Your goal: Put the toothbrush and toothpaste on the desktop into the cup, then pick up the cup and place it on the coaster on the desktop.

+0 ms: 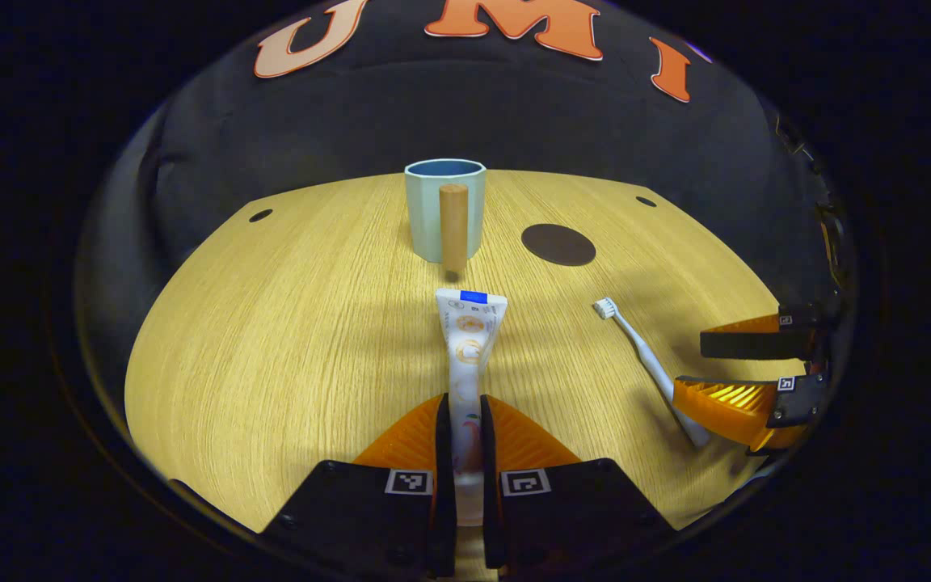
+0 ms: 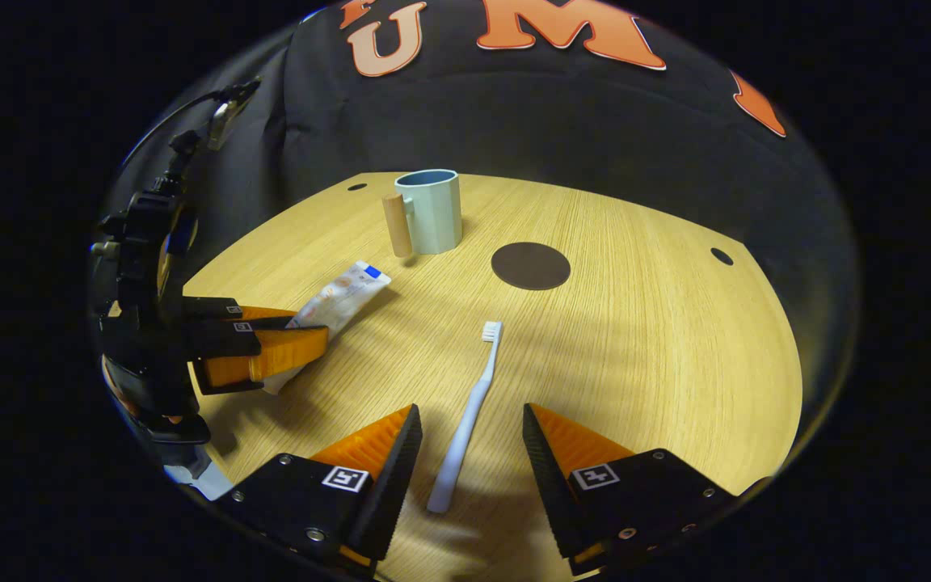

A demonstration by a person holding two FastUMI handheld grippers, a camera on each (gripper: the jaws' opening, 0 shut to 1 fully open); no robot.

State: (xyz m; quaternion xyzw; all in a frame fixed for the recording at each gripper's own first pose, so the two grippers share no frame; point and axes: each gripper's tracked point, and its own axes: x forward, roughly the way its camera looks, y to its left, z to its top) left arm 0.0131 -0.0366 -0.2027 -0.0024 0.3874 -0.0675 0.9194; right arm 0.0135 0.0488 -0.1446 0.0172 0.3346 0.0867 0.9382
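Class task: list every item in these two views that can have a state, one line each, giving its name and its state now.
Left gripper: shut on the toothpaste.
Right gripper: open, fingers either side of the toothbrush handle.
Toothpaste: clamped, pointing toward the cup.
Toothbrush: lying flat on the desktop.
Cup: upright, nothing visible inside.
Coaster: bare.

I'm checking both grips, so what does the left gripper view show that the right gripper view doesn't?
Left gripper view: head-on, the left claw pressing both fingers on the toothpaste. Right gripper view: the toothbrush handle lying untouched between the fingers of the open right claw. Both share the cup, the coaster and the wooden desktop.
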